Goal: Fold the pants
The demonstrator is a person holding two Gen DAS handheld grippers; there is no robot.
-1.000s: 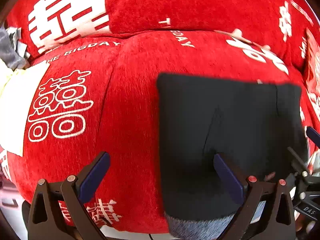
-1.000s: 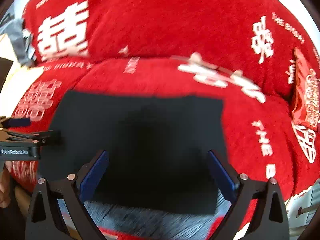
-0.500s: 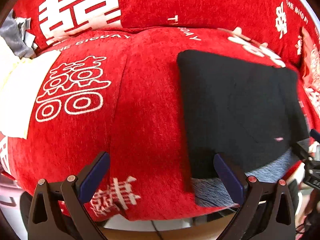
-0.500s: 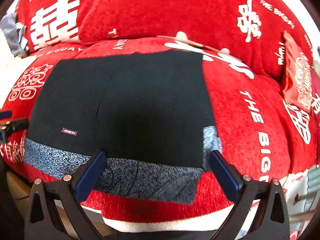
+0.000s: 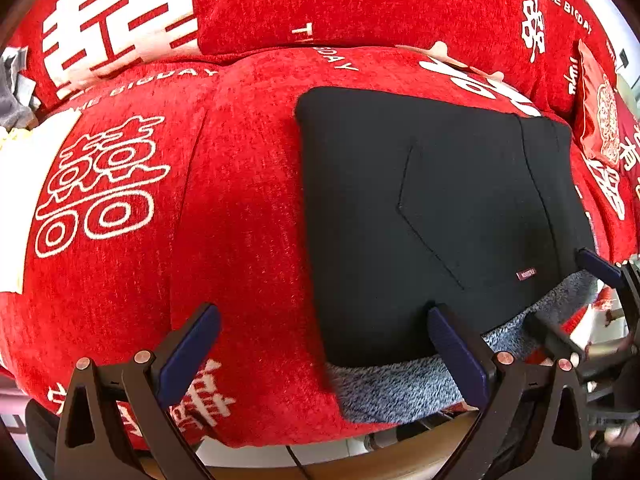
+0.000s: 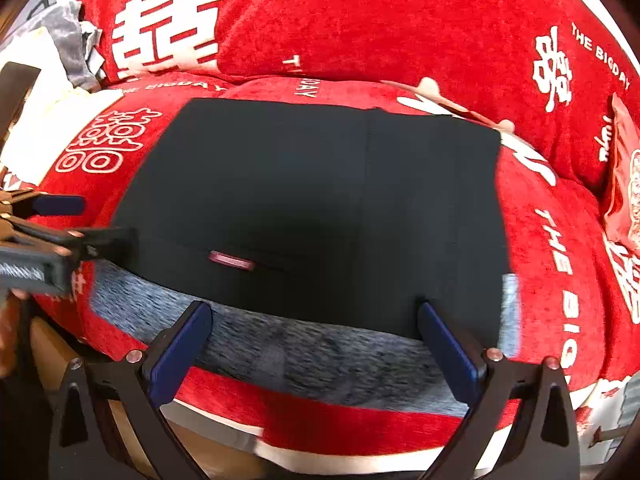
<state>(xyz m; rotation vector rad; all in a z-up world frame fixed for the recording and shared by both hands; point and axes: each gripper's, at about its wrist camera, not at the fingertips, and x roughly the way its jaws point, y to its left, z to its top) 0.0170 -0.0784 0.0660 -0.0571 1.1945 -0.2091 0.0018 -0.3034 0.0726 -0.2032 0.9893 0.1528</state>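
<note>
The black pants (image 5: 432, 208) lie folded in a flat rectangle on the red sofa seat, with a grey fleecy lining (image 5: 400, 388) showing along the near edge. They also show in the right wrist view (image 6: 312, 208) with the grey lining (image 6: 304, 348) in front. My left gripper (image 5: 324, 348) is open and empty, at the pants' near left corner. My right gripper (image 6: 312, 340) is open and empty, over the near edge of the pants. The left gripper shows in the right wrist view at the left (image 6: 60, 220).
The red sofa cover (image 5: 224, 200) with white characters spans the seat and back cushions. A white cloth (image 5: 16, 200) and grey clothing (image 6: 72, 40) lie at the left. A red printed packet (image 6: 624, 200) leans at the right. The sofa's front edge is just below the grippers.
Both grippers have pulled back from the pants toward the sofa's front edge. The grey lining edge, earlier mostly hidden, now shows. The pants lie still.
</note>
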